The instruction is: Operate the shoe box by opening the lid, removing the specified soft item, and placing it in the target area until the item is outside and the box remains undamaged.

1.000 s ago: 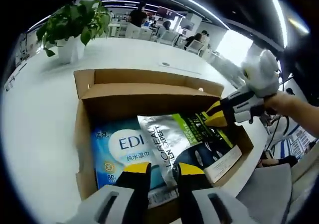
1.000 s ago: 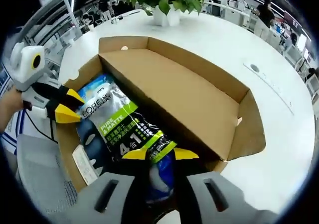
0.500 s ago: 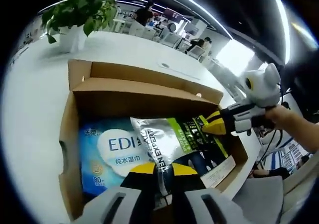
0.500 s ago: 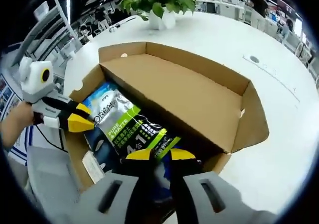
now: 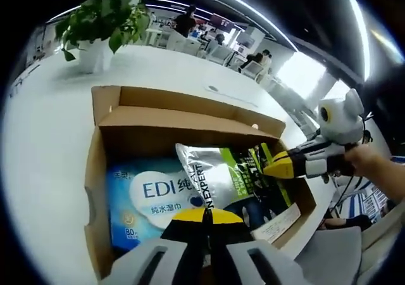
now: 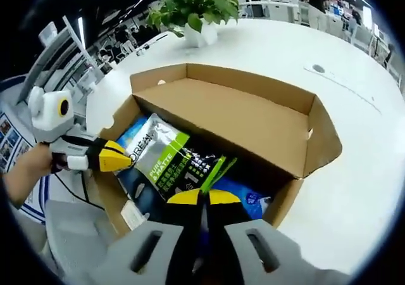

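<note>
The open cardboard box point(image 5: 95, 171) sits mid-frame on a white table point(image 5: 38, 145), lid folded back. Inside, a silver-and-green pouch point(image 5: 221, 177) lies over a blue wipes pack point(image 5: 145, 196). The left gripper point(image 5: 204, 216), bottom centre, has its jaws pinched together on the pouch's near edge. The right gripper point(image 6: 202, 197) likewise clamps the pouch point(image 6: 166, 164) at its opposite end. A potted plant point(image 6: 193, 9) stands at the top.

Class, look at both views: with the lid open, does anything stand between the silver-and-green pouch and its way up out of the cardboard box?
Nothing visible does. The silver-and-green pouch lies on top of the blue wet-wipes pack, the brown cardboard shoe box is open above it, and both grippers already pinch its ends.
</note>
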The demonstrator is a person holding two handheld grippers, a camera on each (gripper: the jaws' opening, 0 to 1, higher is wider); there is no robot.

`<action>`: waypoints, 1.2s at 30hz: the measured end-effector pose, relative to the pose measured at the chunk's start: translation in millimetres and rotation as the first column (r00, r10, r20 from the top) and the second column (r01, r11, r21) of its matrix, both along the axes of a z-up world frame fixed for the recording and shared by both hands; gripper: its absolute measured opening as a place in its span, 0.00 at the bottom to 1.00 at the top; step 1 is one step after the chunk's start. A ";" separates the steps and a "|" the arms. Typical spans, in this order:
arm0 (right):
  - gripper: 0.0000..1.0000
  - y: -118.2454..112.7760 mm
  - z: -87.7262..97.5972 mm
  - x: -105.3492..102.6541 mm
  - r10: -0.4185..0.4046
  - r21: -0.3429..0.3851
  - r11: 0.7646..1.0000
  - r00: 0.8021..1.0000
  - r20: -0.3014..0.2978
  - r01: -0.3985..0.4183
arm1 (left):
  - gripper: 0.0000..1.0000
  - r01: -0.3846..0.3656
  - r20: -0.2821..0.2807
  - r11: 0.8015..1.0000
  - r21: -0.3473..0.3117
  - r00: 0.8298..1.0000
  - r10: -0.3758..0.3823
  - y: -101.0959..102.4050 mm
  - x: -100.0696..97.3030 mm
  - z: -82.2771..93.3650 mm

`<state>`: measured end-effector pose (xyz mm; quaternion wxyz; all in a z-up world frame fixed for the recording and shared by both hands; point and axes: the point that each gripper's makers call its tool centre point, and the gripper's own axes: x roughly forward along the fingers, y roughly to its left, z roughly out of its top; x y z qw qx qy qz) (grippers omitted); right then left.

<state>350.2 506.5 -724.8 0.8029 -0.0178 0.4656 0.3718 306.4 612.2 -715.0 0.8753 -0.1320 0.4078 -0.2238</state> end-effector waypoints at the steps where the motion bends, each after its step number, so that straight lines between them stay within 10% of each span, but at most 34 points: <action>1: 0.00 0.2 2.1 -0.4 -0.006 0.004 1.000 1.000 0.001 0.006 | 0.00 0.001 0.005 1.000 0.004 1.000 -0.001 0.3 0.0 2.4; 19: 0.00 -15.7 41.9 2.4 -0.094 0.090 0.992 0.994 0.061 0.088 | 0.00 0.029 0.080 0.999 0.037 0.996 -0.032 -12.1 6.1 37.5; 36: 0.00 -84.3 66.9 8.7 -0.196 0.092 0.978 0.975 0.104 0.187 | 0.00 0.106 0.129 0.994 0.010 0.986 -0.106 -79.0 15.2 61.4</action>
